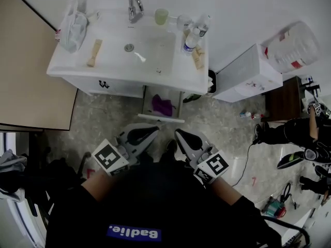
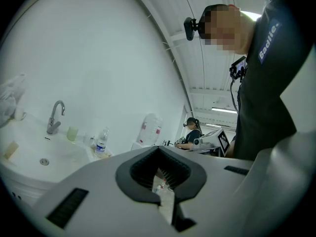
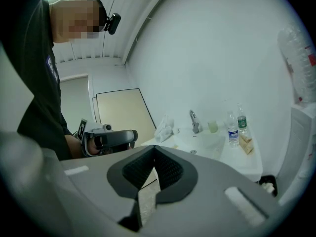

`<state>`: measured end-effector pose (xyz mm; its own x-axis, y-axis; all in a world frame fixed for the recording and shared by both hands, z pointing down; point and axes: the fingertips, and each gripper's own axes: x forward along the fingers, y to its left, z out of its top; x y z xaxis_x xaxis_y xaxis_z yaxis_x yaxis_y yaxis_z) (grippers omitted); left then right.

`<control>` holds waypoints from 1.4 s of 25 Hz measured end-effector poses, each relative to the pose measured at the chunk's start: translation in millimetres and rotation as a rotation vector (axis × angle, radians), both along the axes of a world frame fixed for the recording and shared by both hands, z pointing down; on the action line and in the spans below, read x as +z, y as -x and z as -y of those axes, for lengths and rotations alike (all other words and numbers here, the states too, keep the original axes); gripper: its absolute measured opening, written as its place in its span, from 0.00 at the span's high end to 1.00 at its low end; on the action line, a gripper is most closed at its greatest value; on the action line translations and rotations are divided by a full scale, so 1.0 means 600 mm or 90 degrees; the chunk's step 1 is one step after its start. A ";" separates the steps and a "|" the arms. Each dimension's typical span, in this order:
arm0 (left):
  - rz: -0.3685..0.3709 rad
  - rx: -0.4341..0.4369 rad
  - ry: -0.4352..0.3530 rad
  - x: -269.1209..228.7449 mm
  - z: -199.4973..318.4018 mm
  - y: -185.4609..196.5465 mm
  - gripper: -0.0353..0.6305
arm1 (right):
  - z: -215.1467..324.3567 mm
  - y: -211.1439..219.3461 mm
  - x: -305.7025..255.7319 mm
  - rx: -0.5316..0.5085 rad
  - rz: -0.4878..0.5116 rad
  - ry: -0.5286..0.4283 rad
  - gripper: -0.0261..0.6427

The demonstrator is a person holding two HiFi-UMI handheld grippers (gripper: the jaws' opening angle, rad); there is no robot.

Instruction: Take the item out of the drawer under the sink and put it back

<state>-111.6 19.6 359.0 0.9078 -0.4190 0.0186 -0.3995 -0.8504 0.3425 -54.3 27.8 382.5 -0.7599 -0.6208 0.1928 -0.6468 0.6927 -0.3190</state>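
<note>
Left gripper (image 1: 150, 132): held close in front of the person's body, aimed toward 1 o'clock in the head view; jaws pressed together with nothing between them.
Drawer (image 1: 161, 119): stands open under the sink (image 1: 111, 61), at 12 o'clock from both grippers and apart from them.
Purple item (image 1: 162, 106): a soft, crumpled lump lying inside the drawer, touched by neither gripper.
Right gripper (image 1: 181, 136): level with the left one, aimed toward 11 o'clock; jaws closed and empty.
</note>
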 end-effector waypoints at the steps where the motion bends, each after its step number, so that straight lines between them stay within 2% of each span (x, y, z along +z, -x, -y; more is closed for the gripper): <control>1: 0.004 -0.004 -0.001 0.006 0.007 -0.006 0.96 | 0.006 -0.007 0.003 -0.002 0.000 -0.002 0.96; 13: 0.123 -0.043 -0.006 0.107 0.081 -0.087 0.96 | 0.051 -0.113 0.015 0.013 0.010 0.000 0.96; 16: 0.151 -0.044 0.010 0.145 0.098 -0.103 0.96 | 0.052 -0.127 0.023 0.011 0.012 0.002 0.96; 25: 0.267 0.008 0.048 0.274 0.127 -0.157 0.96 | 0.042 -0.178 0.045 0.027 0.013 0.015 0.96; 35: 0.406 0.061 0.069 0.412 0.161 -0.164 0.96 | 0.033 -0.194 0.078 0.036 0.003 0.037 0.96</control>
<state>-13.2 -76.7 606.4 0.7378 -0.3019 0.6037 -0.4762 -0.8667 0.1487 62.4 7.8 429.0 -0.7248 -0.6508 0.2260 -0.6829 0.6354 -0.3604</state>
